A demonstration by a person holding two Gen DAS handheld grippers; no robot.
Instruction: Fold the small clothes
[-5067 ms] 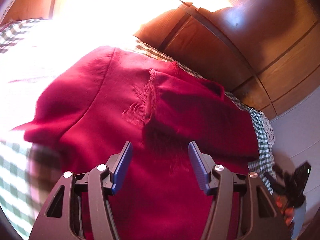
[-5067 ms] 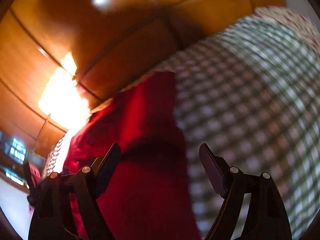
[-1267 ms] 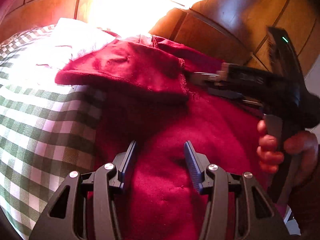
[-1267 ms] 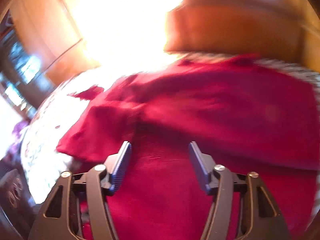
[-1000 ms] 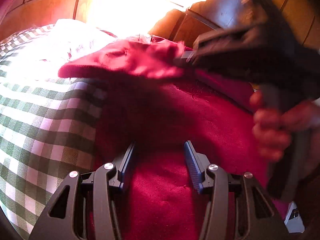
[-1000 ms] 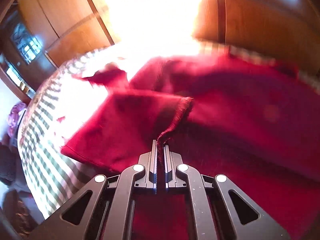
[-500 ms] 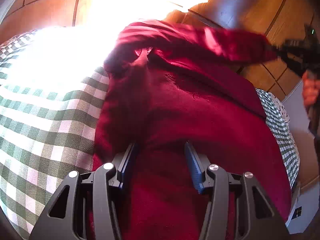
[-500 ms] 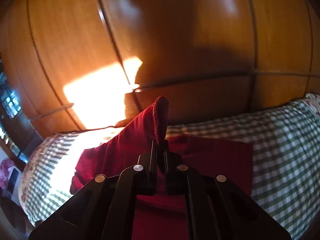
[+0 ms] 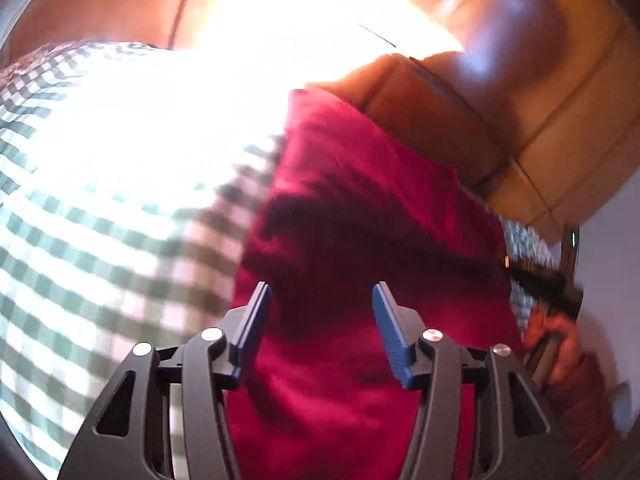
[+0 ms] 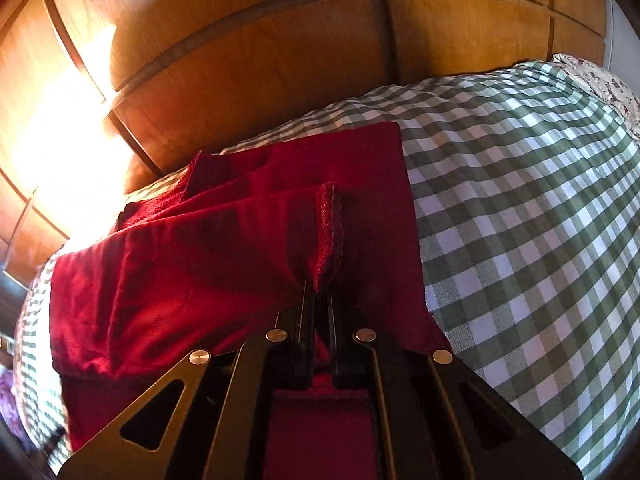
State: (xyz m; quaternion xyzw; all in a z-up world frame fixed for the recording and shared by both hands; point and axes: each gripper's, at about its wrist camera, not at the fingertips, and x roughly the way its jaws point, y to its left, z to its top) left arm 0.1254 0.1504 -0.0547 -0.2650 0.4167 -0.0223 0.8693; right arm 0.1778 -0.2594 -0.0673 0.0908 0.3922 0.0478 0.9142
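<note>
Now, left to right across my two views.

Bedcover: the green-and-white checked bedcover (image 9: 100, 248) fills the left of my left wrist view, partly washed out by sunlight; a second ago the red cloth reached further over it.

Left gripper: my left gripper (image 9: 318, 326) hovers over the near part of the red garment (image 9: 360, 240), its blue pads (image 9: 390, 334) spread with cloth below them but nothing pinched. The jaws have just been opening wider, and nothing is caught between them. I judge it has let the near edge go.

Garment: it lies on the bed, now a narrower red band running away from me towards the wooden wardrobe (image 9: 540, 120). The view is blurred, so I cannot read its creases here.

Right hand: at the far right edge I see my right hand (image 9: 556, 340) on its handle, further out than half a second ago.

Right gripper: in the right wrist view my right gripper (image 10: 318, 308) is pressed together on a raw cloth edge (image 10: 330, 232), which stands up just ahead of the tips. Half a second ago that flap hung high against the wardrobe; now it is low over the flat layer.

Meaning: the flap has been carried across. I judge this fold nearly laid, with release and smoothing left.
</note>
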